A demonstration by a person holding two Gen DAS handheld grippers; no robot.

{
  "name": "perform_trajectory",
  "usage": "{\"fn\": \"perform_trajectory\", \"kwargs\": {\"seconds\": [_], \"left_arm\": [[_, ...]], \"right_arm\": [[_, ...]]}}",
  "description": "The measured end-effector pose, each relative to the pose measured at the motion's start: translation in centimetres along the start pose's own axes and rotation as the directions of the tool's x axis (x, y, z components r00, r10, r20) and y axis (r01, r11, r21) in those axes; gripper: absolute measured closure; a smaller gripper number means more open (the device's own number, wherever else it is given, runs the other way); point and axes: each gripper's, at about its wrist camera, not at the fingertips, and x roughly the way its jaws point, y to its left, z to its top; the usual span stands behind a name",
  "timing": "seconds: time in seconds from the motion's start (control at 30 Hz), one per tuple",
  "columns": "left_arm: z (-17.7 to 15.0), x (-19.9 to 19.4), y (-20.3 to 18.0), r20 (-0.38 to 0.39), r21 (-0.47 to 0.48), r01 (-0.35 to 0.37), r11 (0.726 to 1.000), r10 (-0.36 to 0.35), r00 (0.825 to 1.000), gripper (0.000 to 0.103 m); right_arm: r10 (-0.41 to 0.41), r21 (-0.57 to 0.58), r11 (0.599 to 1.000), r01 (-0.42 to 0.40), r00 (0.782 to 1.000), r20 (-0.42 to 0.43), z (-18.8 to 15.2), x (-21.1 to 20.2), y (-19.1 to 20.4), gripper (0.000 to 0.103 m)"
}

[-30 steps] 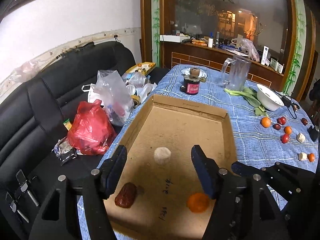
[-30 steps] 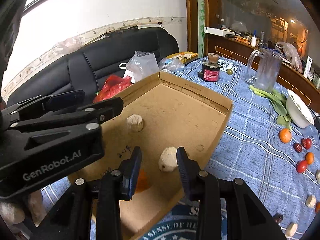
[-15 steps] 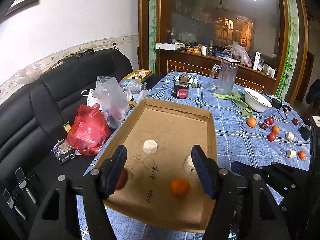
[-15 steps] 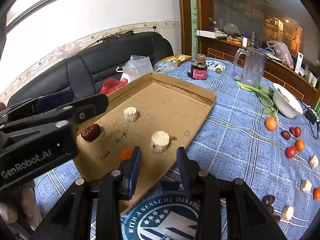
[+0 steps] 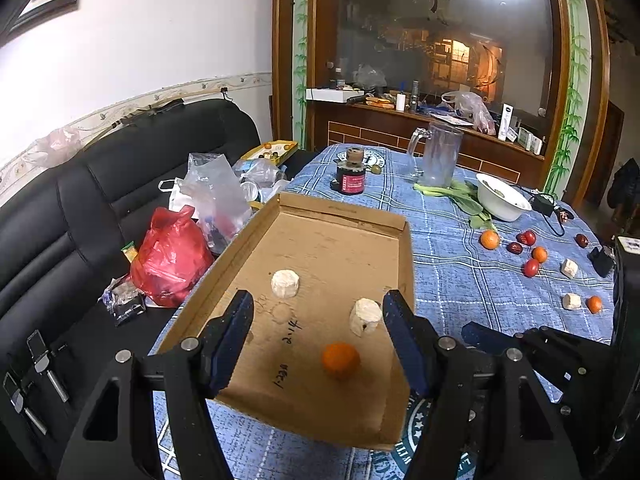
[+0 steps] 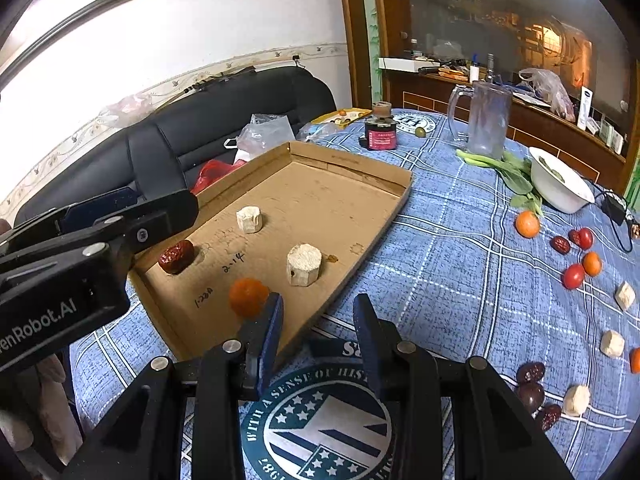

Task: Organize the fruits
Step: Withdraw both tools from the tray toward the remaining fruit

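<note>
A shallow cardboard tray (image 5: 404, 248) (image 6: 400, 188) lies on the blue checked tablecloth. In it are an orange fruit (image 5: 341, 359) (image 6: 248, 296), two pale cut chunks (image 5: 285, 284) (image 5: 365, 316) (image 6: 248, 219) (image 6: 304, 264) and a red date (image 6: 176, 256). My left gripper (image 5: 318, 340) is open and empty above the tray's near end. My right gripper (image 6: 318, 332) is open and empty above the tray's near right edge. Loose fruits lie on the cloth to the right: an orange (image 5: 489, 239) (image 6: 527, 224), red dates (image 6: 561, 245), small tomatoes (image 6: 573, 276) and pale chunks (image 6: 612, 343).
A glass jug (image 5: 438, 154) (image 6: 488, 120), a dark jar (image 5: 352, 174) (image 6: 382, 132), green leaves (image 5: 460, 196) and a white bowl (image 5: 504, 200) (image 6: 560, 186) stand at the table's far side. A black sofa (image 5: 80, 208) with plastic bags (image 5: 172, 256) is on the left.
Both grippers have pulled back and risen from the tray. The pale chunk between the right fingers a second ago now lies free in the tray.
</note>
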Motion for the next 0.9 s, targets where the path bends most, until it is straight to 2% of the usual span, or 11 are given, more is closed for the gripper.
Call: {"fn": "perform_trajectory", "kwargs": {"seconds": [0.63,0.73,0.9], "left_arm": [[-1.2,-1.1,-3.7,-0.004,0.034,0.034,0.999,-0.034,0.999,0.037],[-1.5,-1.4,-4.8,-0.004,0.047,0.044,0.998,-0.043,0.999,0.037],[-2.1,-1.7,-7.0,0.004,0.072,0.052,0.996,-0.052,0.999,0.037]], "right_arm": [[-0.074,0.091,0.993,0.072,0.997,0.019,-1.8,-3.0,-4.3,0.064],[-0.110,0.113,0.988,0.106,0.993,0.030,-2.2,-4.1,-5.4,0.064],[-0.234,0.112,0.967,0.228,0.972,0.039,-3.2,-6.0,-7.5,0.064]]}}
